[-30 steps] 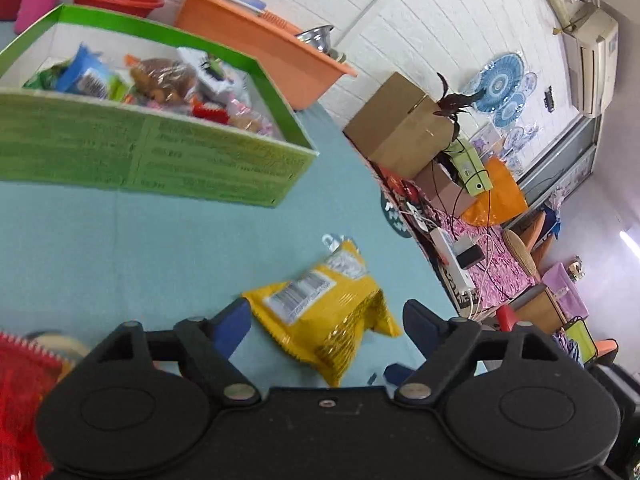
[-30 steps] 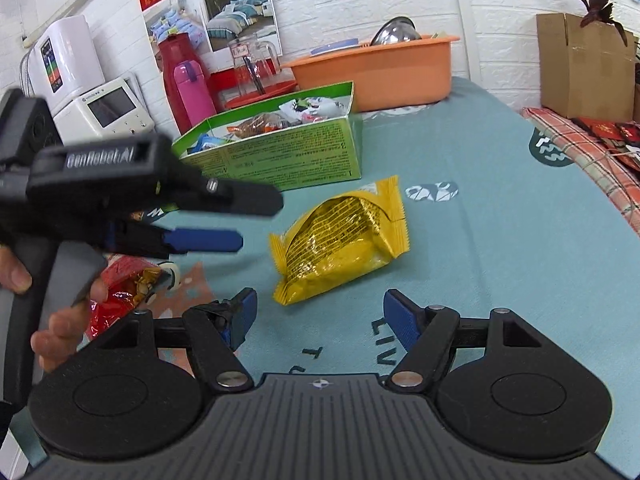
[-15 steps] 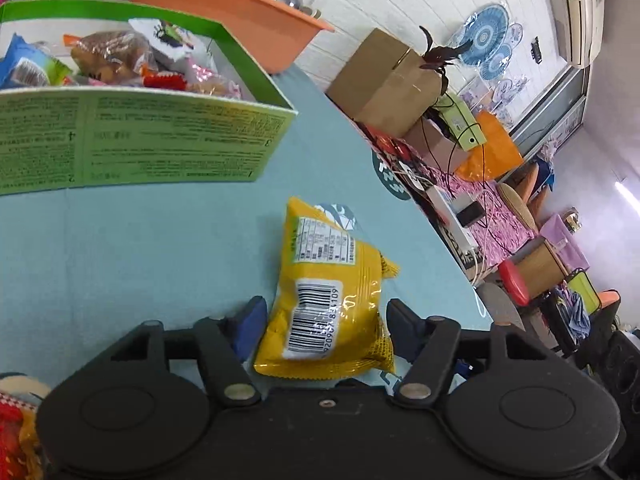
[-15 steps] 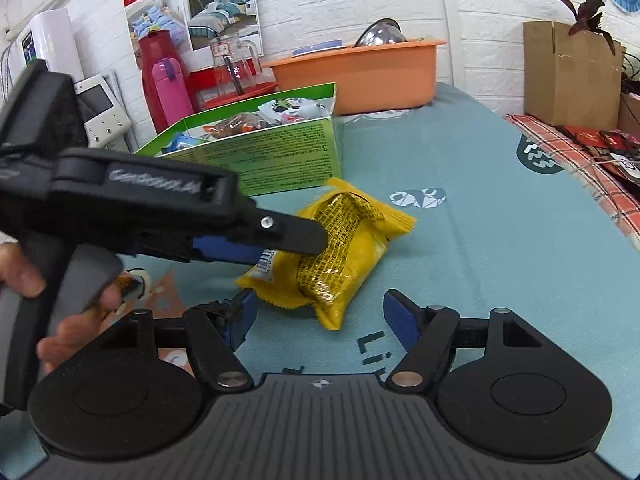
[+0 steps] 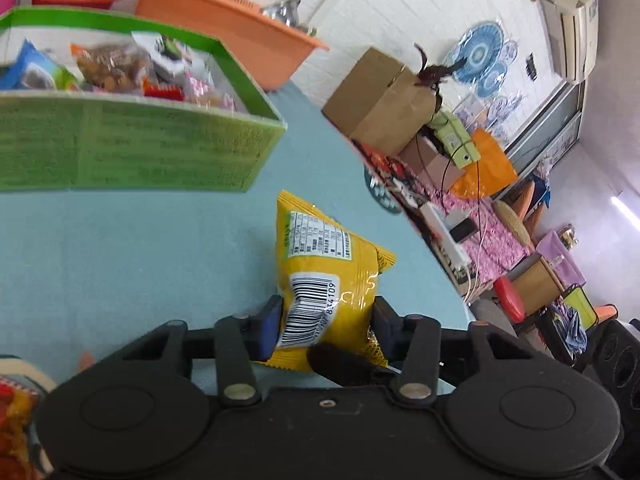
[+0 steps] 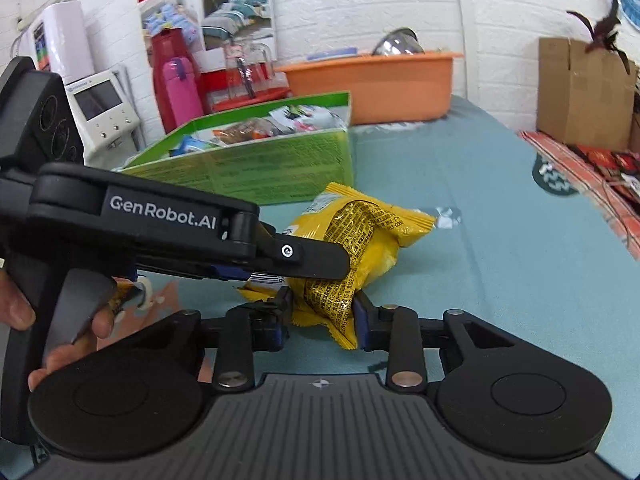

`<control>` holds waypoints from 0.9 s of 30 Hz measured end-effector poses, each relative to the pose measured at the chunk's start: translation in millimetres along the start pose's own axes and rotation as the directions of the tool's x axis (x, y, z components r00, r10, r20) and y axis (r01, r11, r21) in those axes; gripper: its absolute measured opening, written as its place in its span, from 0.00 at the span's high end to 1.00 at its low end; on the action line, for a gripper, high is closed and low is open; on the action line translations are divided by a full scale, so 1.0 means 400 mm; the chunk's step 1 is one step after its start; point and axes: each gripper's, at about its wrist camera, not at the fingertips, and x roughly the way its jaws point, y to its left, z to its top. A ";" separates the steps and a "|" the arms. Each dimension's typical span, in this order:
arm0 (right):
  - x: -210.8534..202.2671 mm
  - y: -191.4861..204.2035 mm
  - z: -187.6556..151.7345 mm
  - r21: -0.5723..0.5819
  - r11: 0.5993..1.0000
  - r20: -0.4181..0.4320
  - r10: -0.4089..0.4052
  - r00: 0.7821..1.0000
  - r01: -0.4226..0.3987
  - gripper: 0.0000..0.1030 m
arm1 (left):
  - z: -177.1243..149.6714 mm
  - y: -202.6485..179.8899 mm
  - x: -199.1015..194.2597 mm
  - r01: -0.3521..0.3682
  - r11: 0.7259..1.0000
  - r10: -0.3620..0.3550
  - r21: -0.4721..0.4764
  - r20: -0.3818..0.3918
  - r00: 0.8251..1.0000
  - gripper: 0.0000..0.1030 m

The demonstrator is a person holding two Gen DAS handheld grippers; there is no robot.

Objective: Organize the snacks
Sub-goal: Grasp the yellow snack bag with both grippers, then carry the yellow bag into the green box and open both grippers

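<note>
A yellow snack bag (image 5: 328,276) lies on the teal table, barcode side up. My left gripper (image 5: 324,320) is shut on its near end, both blue pads pressed against it. In the right wrist view the same yellow bag (image 6: 360,240) is also clamped at its lower corner by my right gripper (image 6: 320,312), while the left gripper (image 6: 304,258) reaches in from the left over the bag. A green cardboard box (image 5: 132,144) with several snacks inside stands behind the bag; it also shows in the right wrist view (image 6: 256,164).
An orange basin (image 6: 372,84) stands behind the green box. A brown cardboard box (image 6: 580,96) sits at the far right. A red and yellow snack packet (image 5: 16,416) lies at the left. The table's edge (image 5: 420,236) runs along the right.
Both grippers have closed onto the yellow bag. The left gripper moved forward over it, and the right gripper came up to its lower corner.
</note>
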 end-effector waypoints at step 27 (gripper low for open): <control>0.268 0.269 0.335 -0.209 0.943 0.142 0.292 0.946 -0.259 0.48 | 0.320 0.273 -0.258 -0.163 0.985 0.171 -0.051 0.270 0.948 0.36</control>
